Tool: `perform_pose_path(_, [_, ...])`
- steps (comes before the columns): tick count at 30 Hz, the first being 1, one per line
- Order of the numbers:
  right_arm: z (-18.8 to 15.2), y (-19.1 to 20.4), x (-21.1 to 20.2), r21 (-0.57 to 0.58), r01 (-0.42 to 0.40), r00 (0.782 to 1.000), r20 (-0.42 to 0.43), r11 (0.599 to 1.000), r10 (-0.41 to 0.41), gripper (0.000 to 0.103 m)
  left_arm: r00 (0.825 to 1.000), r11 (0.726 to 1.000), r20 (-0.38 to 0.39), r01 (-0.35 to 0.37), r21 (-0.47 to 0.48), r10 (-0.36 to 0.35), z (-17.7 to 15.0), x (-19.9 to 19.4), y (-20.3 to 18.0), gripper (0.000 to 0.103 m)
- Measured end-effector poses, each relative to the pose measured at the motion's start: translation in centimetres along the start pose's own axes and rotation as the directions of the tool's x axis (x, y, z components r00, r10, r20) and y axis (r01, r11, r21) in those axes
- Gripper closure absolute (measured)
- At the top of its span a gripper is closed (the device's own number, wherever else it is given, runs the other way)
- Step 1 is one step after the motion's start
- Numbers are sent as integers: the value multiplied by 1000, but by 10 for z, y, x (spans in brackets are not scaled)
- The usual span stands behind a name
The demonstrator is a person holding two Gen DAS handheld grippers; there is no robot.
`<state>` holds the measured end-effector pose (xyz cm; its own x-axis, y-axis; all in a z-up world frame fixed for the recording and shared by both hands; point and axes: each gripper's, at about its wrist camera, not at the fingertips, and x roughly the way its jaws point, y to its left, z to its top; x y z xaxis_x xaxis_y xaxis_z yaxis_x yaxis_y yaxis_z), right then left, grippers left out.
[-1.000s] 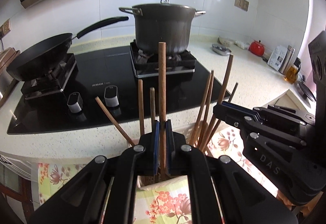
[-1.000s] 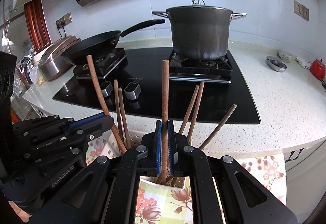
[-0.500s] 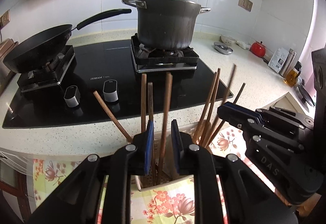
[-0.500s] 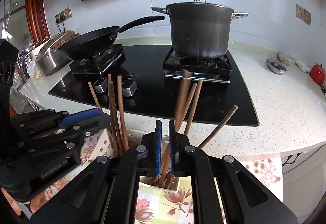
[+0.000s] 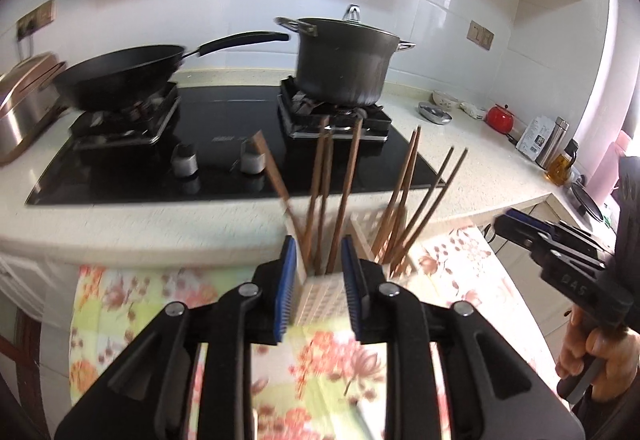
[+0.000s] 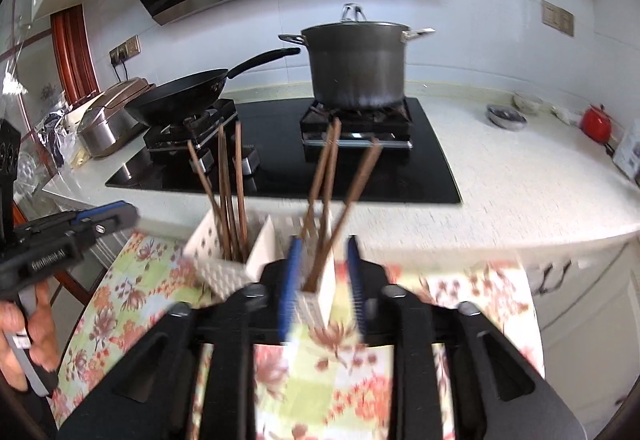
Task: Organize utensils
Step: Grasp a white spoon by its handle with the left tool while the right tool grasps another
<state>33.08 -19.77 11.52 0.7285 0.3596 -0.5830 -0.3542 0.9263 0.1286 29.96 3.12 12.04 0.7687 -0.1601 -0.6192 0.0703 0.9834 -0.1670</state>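
A white perforated utensil holder [image 5: 320, 292] with two compartments stands on a floral cloth. Several brown wooden chopsticks [image 5: 344, 191] stand in its left compartment and several more [image 5: 404, 191] lean in the right one. My left gripper [image 5: 318, 280] is open and empty, just in front of the holder's left compartment. In the right wrist view the holder [image 6: 224, 264] shows with chopsticks [image 6: 232, 191] on the left and chopsticks [image 6: 332, 191] on the right. My right gripper [image 6: 322, 280] is open and empty in front of the right compartment.
The floral cloth [image 5: 160, 304] covers the table below a white counter edge. Behind it a black hob [image 5: 224, 135] carries a wok [image 5: 120, 75] and a lidded grey pot [image 5: 344, 63]. A rice cooker [image 5: 20, 111] stands far left; a red kettle [image 5: 500, 117] and bottles far right.
Both grippers have let go of their chopsticks, opened wide and pulled back. The released chopsticks now stand in the holder with the others.
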Motion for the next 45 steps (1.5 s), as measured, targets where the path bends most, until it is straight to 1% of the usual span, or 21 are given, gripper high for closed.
perform_pose_path(1, [-12,-2,-6,8,0,1000,2,1000,0,63,1000,1000,-2,3,-5,-3,-9,-5,3,74])
perform_pose_path(2, [-24,-4,-11,14,1,1000,0,1000,-1,58,1000,1000,-6,5,-9,-5,-19,-10,7,72])
perform_pose_path(4, [-53,-7,-19,34,12,1000,-14,999,-11,55,1000,1000,-12,-6,-20,5,-47,-22,15,71])
perform_pose_path(6, [-80,-9,-24,54,8,999,-37,999,-6,52,1000,999,-23,-17,-38,16,-73,-30,23,67])
perform_pose_path(7, [-96,-9,-25,65,11,999,-51,998,-7,49,999,998,-33,-29,-50,28,-89,-33,27,67])
perform_pose_path(12, [-158,-2,-22,91,29,990,-139,995,-16,48,993,994,-94,-80,-72,73,-149,-39,48,67])
perform_pose_path(17, [-197,9,-10,90,13,976,-216,996,7,47,985,993,-146,-104,-47,96,-185,-31,59,67])
perform_pose_path(22, [-205,28,9,68,-11,965,-262,998,29,47,975,994,-203,-102,-24,95,-198,-2,65,67])
perform_pose_path(25, [-205,45,20,39,-29,958,-285,999,39,47,971,996,-225,-85,-2,82,-198,15,64,67])
perform_pose_path(29, [-203,63,35,17,-56,946,-320,998,59,47,963,996,-253,-83,39,90,-198,39,61,67])
perform_pose_path(33, [-200,76,49,4,-62,936,-346,998,60,47,955,993,-274,-92,80,111,-196,57,63,67])
perform_pose_path(37, [-197,83,62,-5,-60,929,-366,998,54,47,954,988,-274,-88,125,119,-195,65,60,68])
perform_pose_path(39, [-197,86,68,-7,-59,924,-379,998,52,47,955,983,-265,-96,155,135,-195,68,57,76])
perform_pose_path(40, [-197,88,71,-11,-58,922,-385,998,49,47,955,982,-262,-97,161,138,-194,68,57,86])
perform_pose_path(43, [-195,94,77,-32,-42,920,-391,999,26,48,957,984,-260,-87,156,126,-195,66,57,87])
perform_pose_path(45, [-192,97,82,-40,-30,919,-395,999,12,51,960,987,-260,-69,144,105,-196,64,56,87])
